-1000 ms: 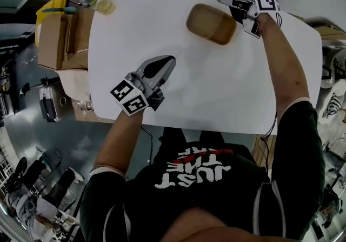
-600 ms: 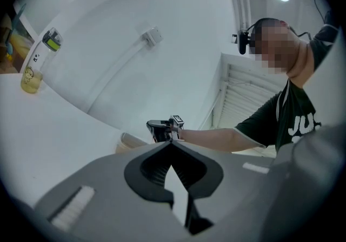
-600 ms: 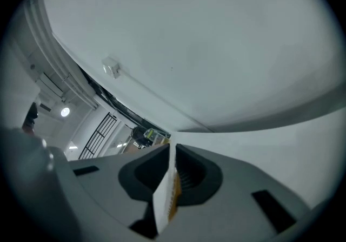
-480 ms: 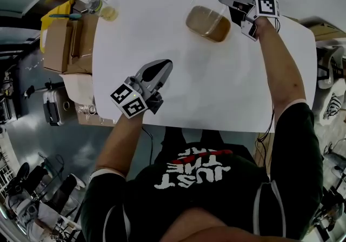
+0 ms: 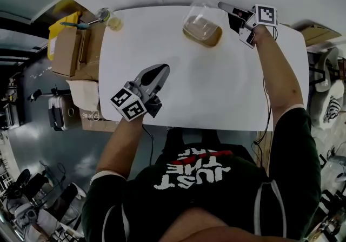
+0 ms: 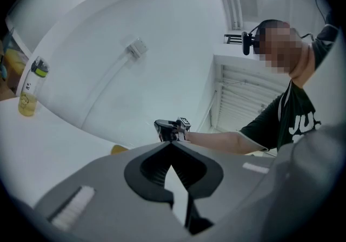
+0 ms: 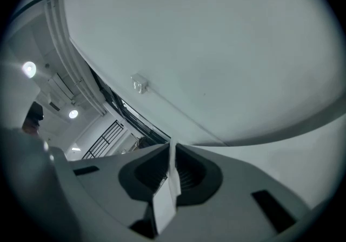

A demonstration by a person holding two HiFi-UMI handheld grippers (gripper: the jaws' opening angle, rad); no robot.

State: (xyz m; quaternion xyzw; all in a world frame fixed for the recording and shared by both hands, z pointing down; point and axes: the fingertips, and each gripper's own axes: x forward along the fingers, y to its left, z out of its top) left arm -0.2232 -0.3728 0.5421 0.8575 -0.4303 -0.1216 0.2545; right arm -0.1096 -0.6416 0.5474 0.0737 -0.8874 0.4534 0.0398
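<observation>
A clear container [image 5: 201,25] with a brown bottom stands at the table's far side. My right gripper [image 5: 223,5] reaches it from the right and is shut on its thin clear rim. That rim shows as a pale sheet [image 7: 165,203] pinched between the jaws of the right gripper [image 7: 172,146]. My left gripper [image 5: 161,67] hovers over the white table [image 5: 216,89] near its front left, shut with nothing in it. In the left gripper view the tips of the left gripper [image 6: 172,144] meet, and the right gripper [image 6: 172,127] appears far ahead.
A bottle [image 5: 110,19] of yellowish liquid stands at the table's far left corner, seen as the bottle [image 6: 28,90] at the left. Cardboard boxes [image 5: 70,51] and a yellow object [image 5: 58,19] sit beyond the left edge. A white wall backs the table.
The head view has pulled back, so the container's clear walls now show. The right gripper's view has tilted, and the brownish tint on the pinched edge is gone. The left gripper has hardly moved.
</observation>
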